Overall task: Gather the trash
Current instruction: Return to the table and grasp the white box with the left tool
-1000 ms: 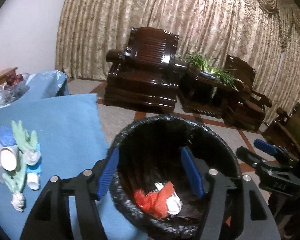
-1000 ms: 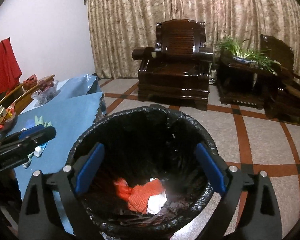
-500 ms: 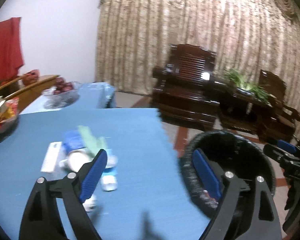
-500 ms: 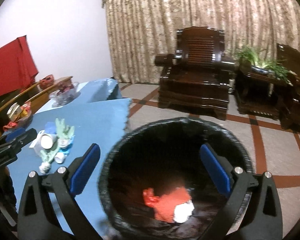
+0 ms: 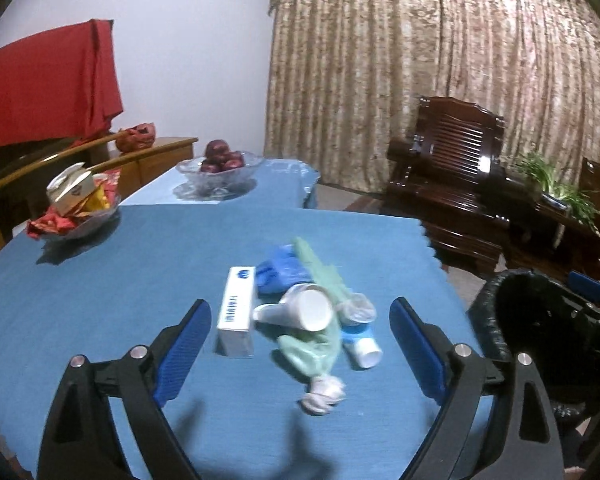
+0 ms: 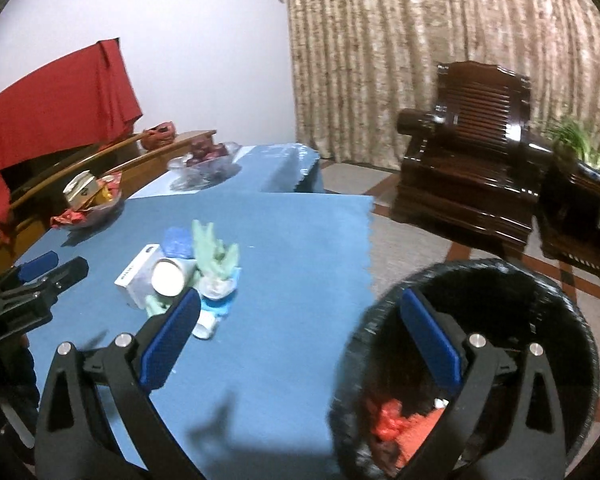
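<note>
Both jaws are held wide and empty. The white paper cup is crowded by the white carton at 9 o'clock, the pale green plastic bag at 6 o'clock, on the blue-covered surface.

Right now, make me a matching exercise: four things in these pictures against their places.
Things:
1. white box
2. paper cup
3. red wrapper
4. fruit bowl

Places:
a. far end of the table
b. inside the trash bin
c. lying on its side just right of the box
d. left edge of the trash pile

Pairs: 1-d, 2-c, 3-b, 4-a
</note>
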### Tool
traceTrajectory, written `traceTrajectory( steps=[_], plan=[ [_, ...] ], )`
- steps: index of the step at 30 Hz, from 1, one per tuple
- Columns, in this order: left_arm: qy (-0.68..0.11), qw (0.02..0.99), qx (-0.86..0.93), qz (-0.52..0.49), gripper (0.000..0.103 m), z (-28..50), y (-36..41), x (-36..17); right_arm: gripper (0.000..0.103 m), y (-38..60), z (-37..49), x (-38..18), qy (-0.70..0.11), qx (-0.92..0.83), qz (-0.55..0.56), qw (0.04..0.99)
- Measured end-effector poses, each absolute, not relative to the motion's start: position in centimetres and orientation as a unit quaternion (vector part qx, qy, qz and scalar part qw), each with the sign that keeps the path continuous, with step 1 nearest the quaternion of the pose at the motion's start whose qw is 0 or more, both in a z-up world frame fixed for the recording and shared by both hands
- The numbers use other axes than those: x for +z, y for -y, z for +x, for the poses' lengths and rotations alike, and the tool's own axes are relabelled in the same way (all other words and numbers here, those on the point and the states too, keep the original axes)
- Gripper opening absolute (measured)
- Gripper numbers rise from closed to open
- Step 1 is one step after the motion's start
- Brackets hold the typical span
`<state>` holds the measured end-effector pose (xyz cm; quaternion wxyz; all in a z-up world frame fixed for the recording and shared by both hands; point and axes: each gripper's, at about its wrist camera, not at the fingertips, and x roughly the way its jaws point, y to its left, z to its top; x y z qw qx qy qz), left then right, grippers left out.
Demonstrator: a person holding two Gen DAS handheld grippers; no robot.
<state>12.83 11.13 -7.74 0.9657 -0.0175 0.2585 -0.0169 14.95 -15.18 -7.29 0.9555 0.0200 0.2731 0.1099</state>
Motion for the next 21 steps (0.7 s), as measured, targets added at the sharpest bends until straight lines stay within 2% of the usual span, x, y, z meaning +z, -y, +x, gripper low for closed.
traceTrajectory(
  steps=[10,21],
  plan=[
    [-0.296,0.954,0.022,-0.033,0.076,16.6,-15.4,-11.5,0.097,10.1,19.8,-9.1,-0.286,0.138,0.021,0.948],
    [-0.334,0.942,0.025,-0.034,0.074,20.7,-16.3,-15.7,0.097,6.9,23.2,-12.2,-0.309,0.142,0.015,0.940]
  ],
)
